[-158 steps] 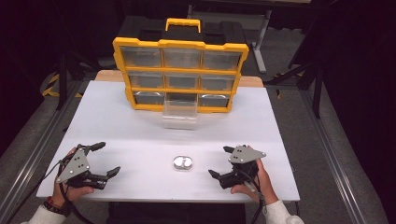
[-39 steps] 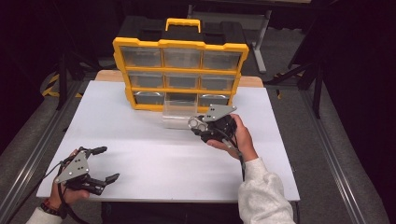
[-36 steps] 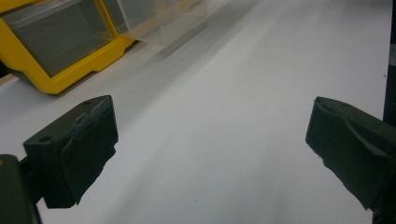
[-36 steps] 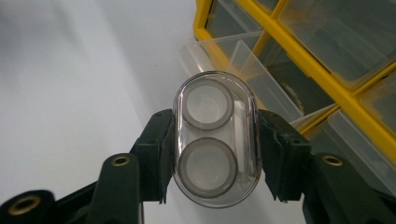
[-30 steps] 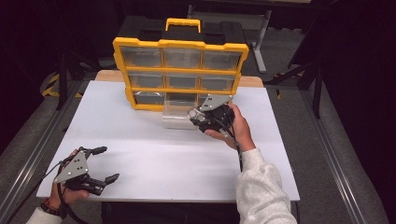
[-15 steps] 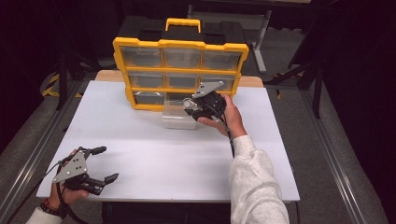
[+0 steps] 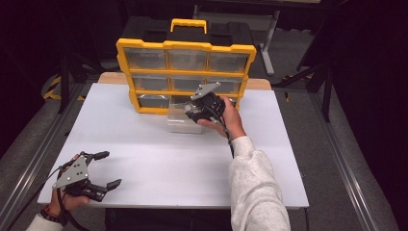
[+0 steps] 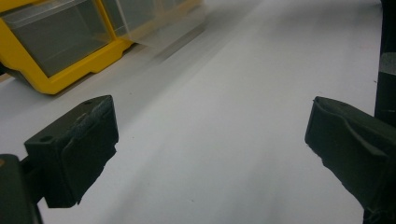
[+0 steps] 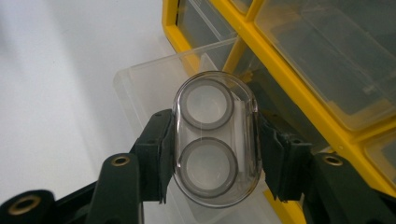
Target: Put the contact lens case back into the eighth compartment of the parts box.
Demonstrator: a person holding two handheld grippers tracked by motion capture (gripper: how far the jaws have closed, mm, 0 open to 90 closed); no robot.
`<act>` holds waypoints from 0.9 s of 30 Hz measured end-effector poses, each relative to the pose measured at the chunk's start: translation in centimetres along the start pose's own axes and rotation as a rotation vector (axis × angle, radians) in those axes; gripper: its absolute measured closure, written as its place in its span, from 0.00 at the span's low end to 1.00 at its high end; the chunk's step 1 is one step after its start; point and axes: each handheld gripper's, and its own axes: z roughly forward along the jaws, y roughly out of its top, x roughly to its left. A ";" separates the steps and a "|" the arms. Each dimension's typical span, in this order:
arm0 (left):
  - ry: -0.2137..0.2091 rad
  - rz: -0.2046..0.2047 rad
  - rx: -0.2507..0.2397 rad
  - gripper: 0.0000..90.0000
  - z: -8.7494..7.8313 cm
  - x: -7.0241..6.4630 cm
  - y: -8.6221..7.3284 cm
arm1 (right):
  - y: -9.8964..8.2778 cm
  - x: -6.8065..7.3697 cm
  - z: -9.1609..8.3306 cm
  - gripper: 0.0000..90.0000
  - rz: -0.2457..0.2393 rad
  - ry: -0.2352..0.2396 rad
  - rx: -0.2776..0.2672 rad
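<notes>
One white table (image 7: 159, 154) carries a yellow drawer organizer (image 7: 185, 77) with a clear drawer (image 7: 180, 120) pulled out at its base. Above that drawer the right gripper (image 9: 212, 154) clamps a clear oval case (image 9: 215, 137) holding two grey-rimmed discs, while the left gripper (image 7: 103, 169) rests released near the table's front corner

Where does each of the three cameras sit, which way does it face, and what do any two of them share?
High view: above the person's side, looking forward and down on the white table; forearms, hands, left gripper and right gripper show.
Left gripper view: on the left gripper, facing across the table; its open jaws show.
Right gripper view: on the right gripper, aimed down at the pulled-out clear drawer; its jaws clamp a clear two-disc case.
All three share the yellow organizer.
</notes>
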 end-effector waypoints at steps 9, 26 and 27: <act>-0.001 -0.001 -0.002 0.04 -0.1 0.0 0.0 | -0.1 -0.1 1.2 0.55 0.012 0.004 0.025; 0.006 -0.004 -0.003 0.04 -0.2 0.0 0.0 | -0.4 -0.5 1.3 0.55 0.020 0.011 0.026; 0.006 -0.004 -0.002 0.04 -0.2 0.0 0.0 | -0.4 -0.4 1.3 0.55 0.023 0.008 0.028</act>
